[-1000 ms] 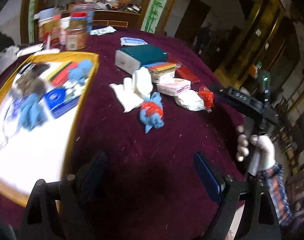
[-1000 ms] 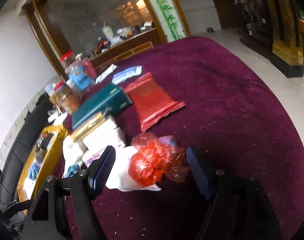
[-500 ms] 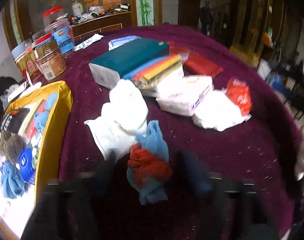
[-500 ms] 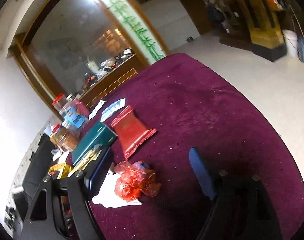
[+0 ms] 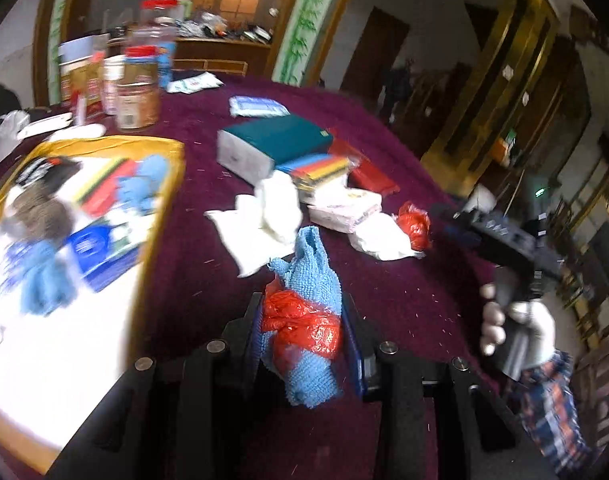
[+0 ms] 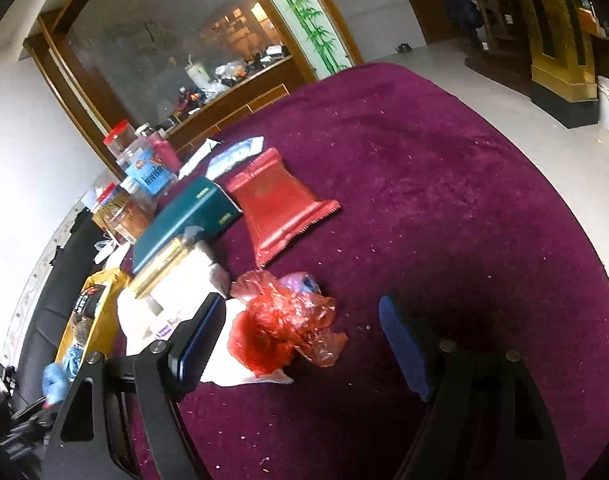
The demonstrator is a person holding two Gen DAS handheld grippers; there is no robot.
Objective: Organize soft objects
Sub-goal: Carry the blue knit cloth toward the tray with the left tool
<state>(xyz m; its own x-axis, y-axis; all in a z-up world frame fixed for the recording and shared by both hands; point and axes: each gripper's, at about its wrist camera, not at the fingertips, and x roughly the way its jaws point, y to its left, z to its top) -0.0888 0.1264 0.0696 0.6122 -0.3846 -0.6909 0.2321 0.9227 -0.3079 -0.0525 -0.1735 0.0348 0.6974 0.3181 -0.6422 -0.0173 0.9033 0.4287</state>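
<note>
We have our left gripper (image 5: 306, 330) clamped on the blue knitted cloth bundled with crinkly red plastic (image 5: 300, 320), held just above the purple velvet tablecloth (image 5: 404, 292). That slick film could slide free. Our right gripper (image 6: 300, 340) gapes wide around the red plastic wad on a white rag (image 6: 280, 332), near the gold-rimmed tray (image 5: 104, 144).

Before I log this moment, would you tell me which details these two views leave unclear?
- Left wrist view: the items on the yellow tray are motion-blurred; only rough colours show.
- Left wrist view: the blue cloth's lower part sits behind red plastic and the left gripper fingers.
- Right wrist view: whatever the red plastic bag holds is hidden by its crumpled film.
- Both views: jar labels are too small to read.
</note>
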